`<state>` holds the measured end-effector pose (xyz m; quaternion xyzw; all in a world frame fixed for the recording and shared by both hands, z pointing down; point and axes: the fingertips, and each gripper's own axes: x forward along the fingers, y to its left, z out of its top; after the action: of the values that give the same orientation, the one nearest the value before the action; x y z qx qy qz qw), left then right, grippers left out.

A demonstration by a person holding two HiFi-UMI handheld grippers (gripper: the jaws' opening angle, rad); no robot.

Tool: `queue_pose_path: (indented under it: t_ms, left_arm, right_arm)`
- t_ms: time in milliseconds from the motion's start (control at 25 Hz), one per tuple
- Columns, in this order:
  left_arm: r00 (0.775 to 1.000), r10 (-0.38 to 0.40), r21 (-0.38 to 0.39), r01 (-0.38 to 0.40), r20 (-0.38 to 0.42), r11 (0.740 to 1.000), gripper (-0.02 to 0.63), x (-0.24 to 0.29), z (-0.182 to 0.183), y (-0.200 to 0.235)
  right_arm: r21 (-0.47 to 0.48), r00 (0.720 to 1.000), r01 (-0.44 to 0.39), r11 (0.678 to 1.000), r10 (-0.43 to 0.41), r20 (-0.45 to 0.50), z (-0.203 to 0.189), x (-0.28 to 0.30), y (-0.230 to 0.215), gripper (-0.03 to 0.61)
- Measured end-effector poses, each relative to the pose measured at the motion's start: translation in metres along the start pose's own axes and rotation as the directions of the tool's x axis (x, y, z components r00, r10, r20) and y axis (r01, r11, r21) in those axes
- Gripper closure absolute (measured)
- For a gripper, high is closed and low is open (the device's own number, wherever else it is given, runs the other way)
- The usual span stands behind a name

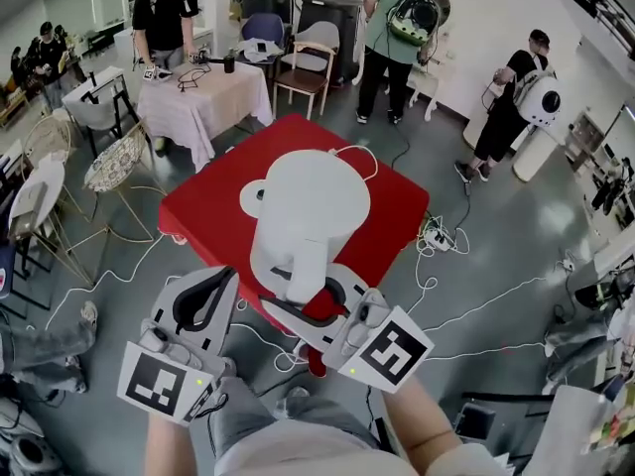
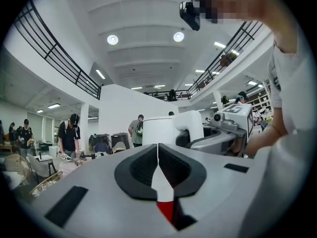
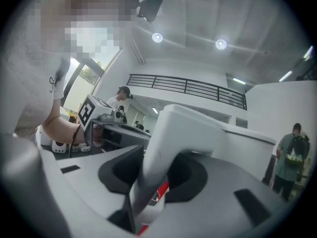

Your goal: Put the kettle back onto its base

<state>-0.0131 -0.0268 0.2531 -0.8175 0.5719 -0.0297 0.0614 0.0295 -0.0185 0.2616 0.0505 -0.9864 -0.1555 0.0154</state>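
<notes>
Kettle (image 1: pixel 310 201), white: upright over the red table (image 1: pixel 203 216), its lid seen from above. Whether it is lifted or set down cannot be told. Handle (image 3: pixel 171 143): turned toward the person. Right gripper (image 1: pixel 310 291): jaws clamped on the handle from both sides. Left gripper (image 1: pixel 210 291): jaws pressed together with nothing between them, positioned just left of the kettle and apart from it. White cord (image 1: pixel 369 162): laid on the table beyond the kettle.

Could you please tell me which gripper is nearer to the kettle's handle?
Right. The right gripper is closed on the kettle handle itself; the left gripper, jaws together and empty, sits beside it at the head view's left, not touching the kettle.
</notes>
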Motion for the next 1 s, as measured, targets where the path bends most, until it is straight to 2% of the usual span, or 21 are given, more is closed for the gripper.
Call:
queue_pose_path:
  t_ms: [480,1000]
  left_arm:
    - [1.0,-0.005,0.001,0.005,-0.02,1.0,0.6,0.04,-0.008,0.009]
    - [0.999,-0.038,-0.011,0.038,-0.033,0.999,0.6,0.096,-0.042,0.083]
  right_arm:
    - [0.004,0.999,0.03,1.0,-0.03,0.013,-0.019,-0.003,-0.037,0.446]
    - [0.03,0.997,0.078,0.996,-0.078,-0.023,-0.073,0.069,-0.106,0.445]
